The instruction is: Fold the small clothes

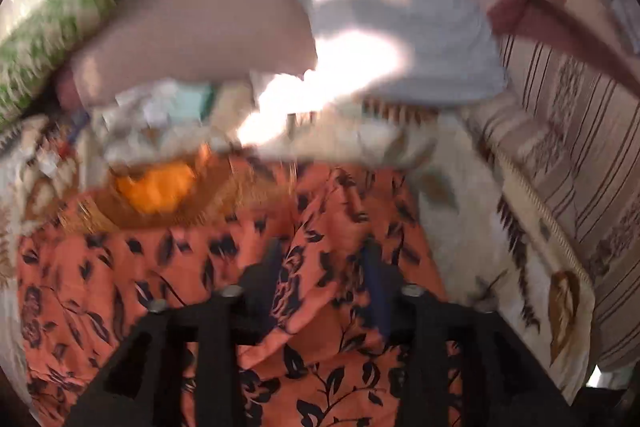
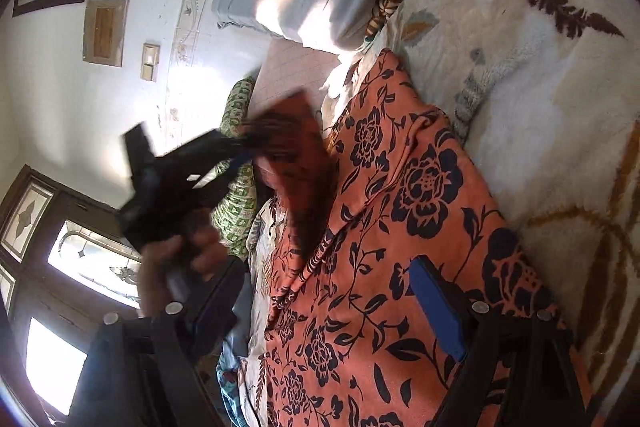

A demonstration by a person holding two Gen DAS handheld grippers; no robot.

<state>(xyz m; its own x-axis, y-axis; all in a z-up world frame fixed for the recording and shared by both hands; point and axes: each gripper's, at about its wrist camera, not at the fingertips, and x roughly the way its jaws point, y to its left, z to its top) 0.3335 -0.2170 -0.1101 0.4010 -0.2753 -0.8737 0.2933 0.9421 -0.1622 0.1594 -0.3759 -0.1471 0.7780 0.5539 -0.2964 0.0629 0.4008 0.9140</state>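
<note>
An orange garment with a dark floral print lies spread on the bed. In the left wrist view my left gripper is shut on a raised fold of this garment, which bunches up between the two black fingers. In the right wrist view the same garment lies below my right gripper, which is open and empty, its blue pad just above the cloth. The left gripper shows there too, blurred, lifting a corner of the garment.
A cream blanket with leaf print covers the bed. A grey pillow and a pink pillow lie at the head. A green patterned cushion sits at the bed edge. A pile of small clothes lies beyond the garment.
</note>
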